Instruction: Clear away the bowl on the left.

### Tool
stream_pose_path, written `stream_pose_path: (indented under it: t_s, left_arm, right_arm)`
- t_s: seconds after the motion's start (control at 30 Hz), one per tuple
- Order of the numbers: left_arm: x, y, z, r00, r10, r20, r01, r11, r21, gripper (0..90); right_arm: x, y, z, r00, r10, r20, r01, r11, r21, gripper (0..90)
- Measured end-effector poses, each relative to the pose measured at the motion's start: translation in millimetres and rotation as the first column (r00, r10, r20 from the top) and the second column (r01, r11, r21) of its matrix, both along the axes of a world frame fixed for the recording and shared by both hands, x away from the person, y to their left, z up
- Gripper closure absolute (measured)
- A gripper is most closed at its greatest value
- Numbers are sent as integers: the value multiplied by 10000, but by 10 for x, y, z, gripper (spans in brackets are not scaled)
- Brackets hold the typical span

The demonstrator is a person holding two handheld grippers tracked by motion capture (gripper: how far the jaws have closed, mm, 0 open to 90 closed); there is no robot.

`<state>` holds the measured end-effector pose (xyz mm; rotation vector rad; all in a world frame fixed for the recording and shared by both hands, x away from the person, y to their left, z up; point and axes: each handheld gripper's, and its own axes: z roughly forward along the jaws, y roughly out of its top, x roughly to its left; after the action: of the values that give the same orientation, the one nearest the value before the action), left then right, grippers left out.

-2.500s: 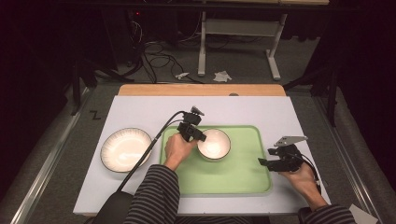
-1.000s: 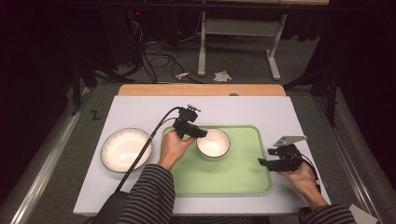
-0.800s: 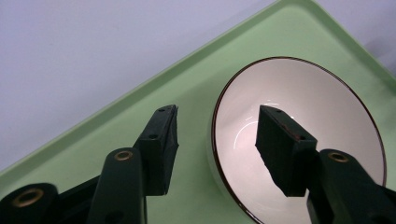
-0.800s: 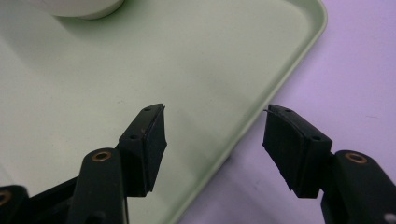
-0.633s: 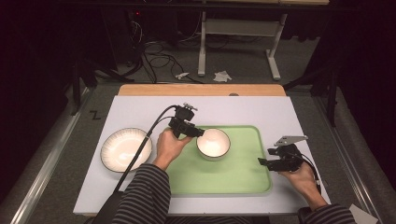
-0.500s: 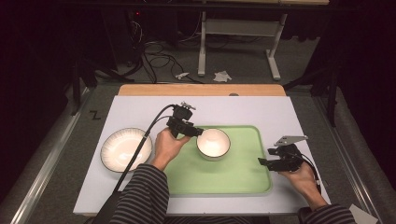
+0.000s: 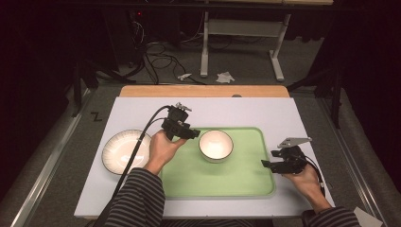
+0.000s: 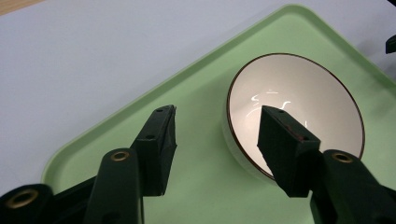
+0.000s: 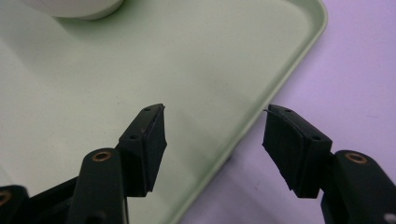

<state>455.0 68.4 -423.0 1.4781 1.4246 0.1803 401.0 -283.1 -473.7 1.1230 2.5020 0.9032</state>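
Observation:
A white bowl with a dark rim stands upright on the green tray, near its back left. My left gripper hovers just left of the bowl, open, with nothing between its fingers. In the left gripper view the bowl lies beyond the right jaw, and the left gripper hangs over bare tray. My right gripper rests at the tray's right edge, open. In the right gripper view the right gripper has its jaws on either side of the tray rim without pressing on it.
A white ribbed plate lies on the white table mat left of the tray, under the left forearm's cable. A wooden strip runs along the table's far edge. The bowl's base shows at the top of the right gripper view.
My left gripper has drawn back from the bowl's rim, moving left and upward, and the bowl stays on the tray. The right gripper has not moved.

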Motion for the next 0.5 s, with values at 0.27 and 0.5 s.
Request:
stream_pose_path:
  t_s: [0.27,0.5]
  left_arm:
    - [-63,77,21,10000,12,73,-13,10000,50,467]
    - [-140,140,55,9999,-35,148,33,9999,167,467]
  right_arm:
    - [0,1,0,10000,-56,-34,56,10000,7,406]
    - [-8,-32,39,9991,-97,403,95,9999,55,413]
